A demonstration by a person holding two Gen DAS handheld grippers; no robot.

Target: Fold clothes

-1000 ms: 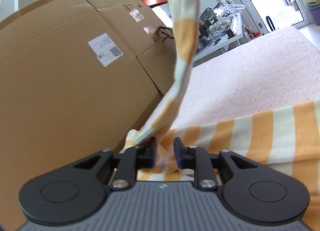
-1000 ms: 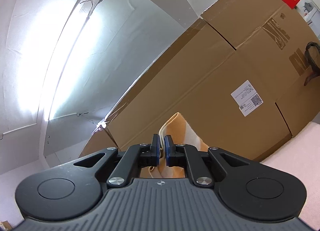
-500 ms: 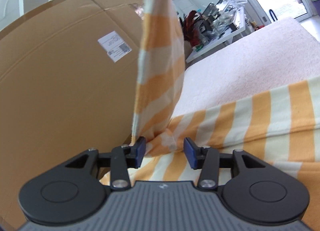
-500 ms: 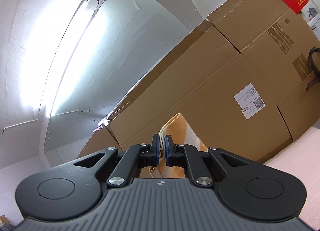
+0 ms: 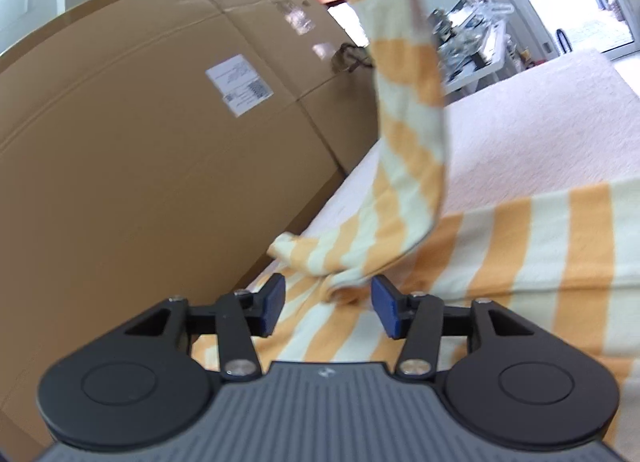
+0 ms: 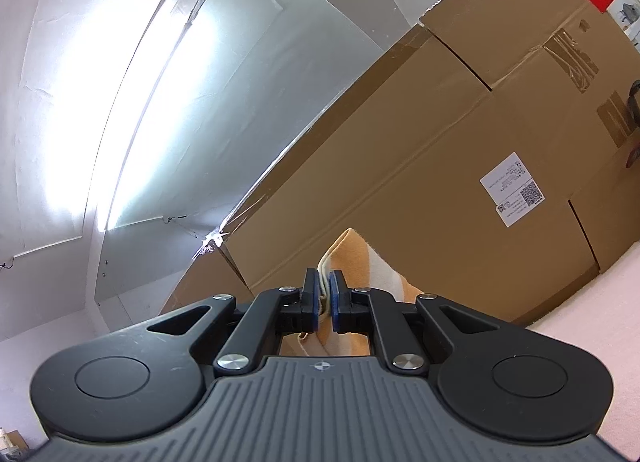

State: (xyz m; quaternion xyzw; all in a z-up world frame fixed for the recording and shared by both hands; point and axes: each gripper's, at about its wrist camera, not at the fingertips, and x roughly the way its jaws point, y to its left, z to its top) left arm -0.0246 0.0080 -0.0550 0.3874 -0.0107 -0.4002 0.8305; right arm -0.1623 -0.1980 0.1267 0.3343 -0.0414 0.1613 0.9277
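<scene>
Orange-and-cream striped garment (image 5: 520, 254): body spread on pink bed cover (image 5: 540, 130), one sleeve drawn upward out of frame. Right gripper (image 6: 324, 298): raised, tilted up, clamped on striped fabric edge. Left gripper (image 5: 328, 308): low over garment, jaws apart, empty; cardboard boxes (image 5: 160, 162) behind.

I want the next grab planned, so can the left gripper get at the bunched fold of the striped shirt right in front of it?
Probably yes. The left gripper is open, and the bunched fold lies just past its fingers with nothing between.
</scene>
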